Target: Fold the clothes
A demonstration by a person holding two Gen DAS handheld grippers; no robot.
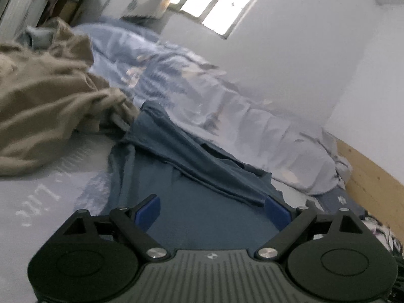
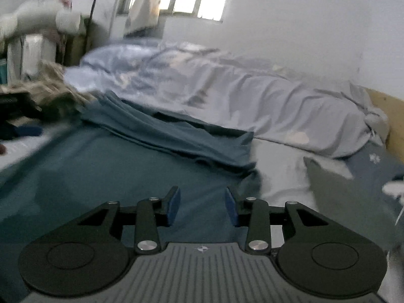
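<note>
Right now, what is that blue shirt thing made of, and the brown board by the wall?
The blue garment looks like soft, matte knit cloth, maybe cotton: it drapes in limp folds with no shine. The board looks like pale bare wood: there's grain and a dark knot.

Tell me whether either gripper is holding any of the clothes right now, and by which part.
Nothing is held. The left gripper and the right gripper both stand open above the blue garment, with no cloth between their pads.
</note>
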